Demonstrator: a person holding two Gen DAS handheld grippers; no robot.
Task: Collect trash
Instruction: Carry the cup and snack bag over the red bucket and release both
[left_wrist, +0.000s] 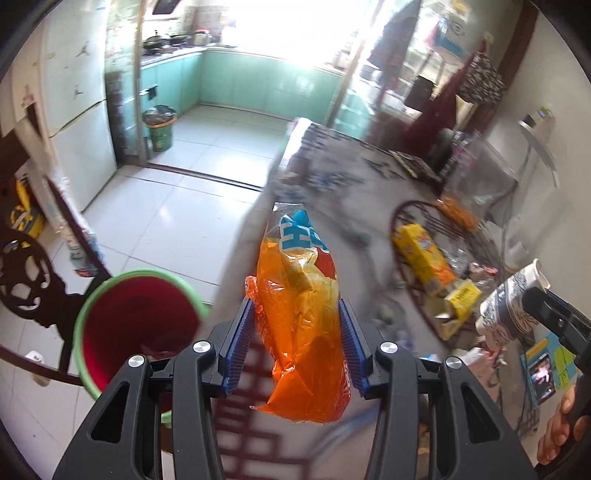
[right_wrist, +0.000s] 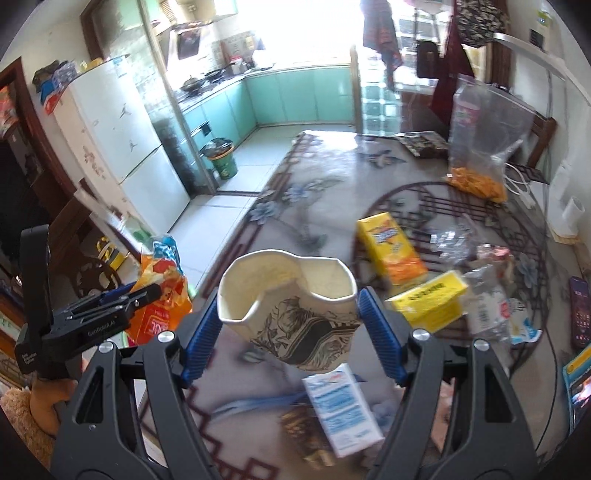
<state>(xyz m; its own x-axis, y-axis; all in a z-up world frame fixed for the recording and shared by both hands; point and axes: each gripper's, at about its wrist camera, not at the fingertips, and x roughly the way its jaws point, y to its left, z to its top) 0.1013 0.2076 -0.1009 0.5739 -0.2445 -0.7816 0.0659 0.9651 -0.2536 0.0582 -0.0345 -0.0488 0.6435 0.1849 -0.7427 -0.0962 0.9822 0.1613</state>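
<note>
Two pieces of trash are in hand, one per gripper, both off the table (right_wrist: 325, 173). Step in hand, by my read: carry to the bin.

Landmark = red bin with green rim (left_wrist: 122, 317), on the floor just off the table's left edge.

Left to right from the bin:
- Left gripper (left_wrist: 297, 343): jaws nearly closed, pads pinching the orange snack bag (left_wrist: 299, 314) from both sides. The bag stands upright between the fingers, top crumpled, bottom hanging below the pads. It sits just right of the bin mouth, not over it yet. Same bag shows in the right wrist view (right_wrist: 162, 295), clamped in the left gripper (right_wrist: 122, 299).
- Right gripper (right_wrist: 290, 325): jaws wide, but pressed on a crushed paper cup (right_wrist: 288, 299), so it's a grip on a wide thing, not an empty open jaw. The rim is dented and the cup is tilted. It's farther right of the bin than the bag, over the table.
- More trash well right of the bin, on the table: yellow carton (right_wrist: 391, 251), small yellow box (right_wrist: 432, 302), white and blue carton (right_wrist: 343, 410), clear wrappers (right_wrist: 487, 306). Not touched.

Next move, as I judge it: swing the left gripper leftward until the bag is over the bin opening, then open. The bag is light and crinkly and may cling to a pad, so open fully. The cup follows, and needs a longer sweep left across the table edge. Risk: the two grippers crowd each other at the bin mouth, so go one at a time.
</note>
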